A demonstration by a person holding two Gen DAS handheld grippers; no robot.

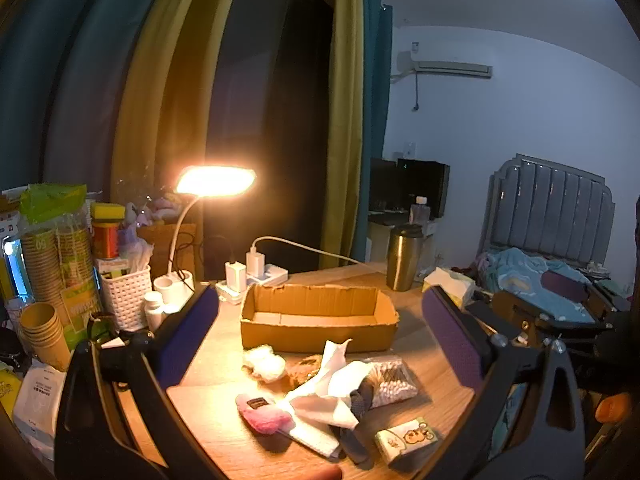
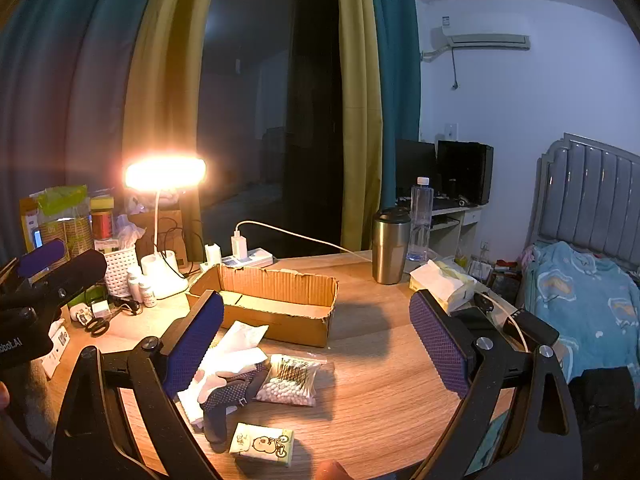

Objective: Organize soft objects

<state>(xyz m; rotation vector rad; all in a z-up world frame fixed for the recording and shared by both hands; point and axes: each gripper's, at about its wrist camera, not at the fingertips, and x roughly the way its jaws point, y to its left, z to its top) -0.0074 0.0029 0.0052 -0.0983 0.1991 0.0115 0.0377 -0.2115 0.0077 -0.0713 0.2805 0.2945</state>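
An open cardboard box [image 1: 320, 322] [image 2: 276, 300] stands empty on the wooden table. In front of it lie a white cotton ball [image 1: 265, 363], a pink fluffy item [image 1: 264, 414], white tissues [image 1: 332, 388] [image 2: 236, 350], a dark dotted sock [image 1: 362, 398] [image 2: 232, 394], a bag of cotton swabs [image 1: 392, 380] [image 2: 290, 380] and a tissue pack [image 1: 406, 438] [image 2: 264, 444]. My left gripper [image 1: 320, 344] is open and empty above the pile. My right gripper [image 2: 318, 340] is open and empty, its left finger [image 2: 196, 340] beside the tissues.
A lit desk lamp [image 1: 216, 182] [image 2: 166, 174], power strip [image 1: 256, 274], white basket [image 1: 126, 298], paper cups [image 1: 44, 328] and scissors [image 2: 100, 324] crowd the left. A steel tumbler [image 1: 404, 258] [image 2: 390, 246] and tissue box [image 2: 444, 284] stand right. A bed [image 2: 584, 300] lies beyond.
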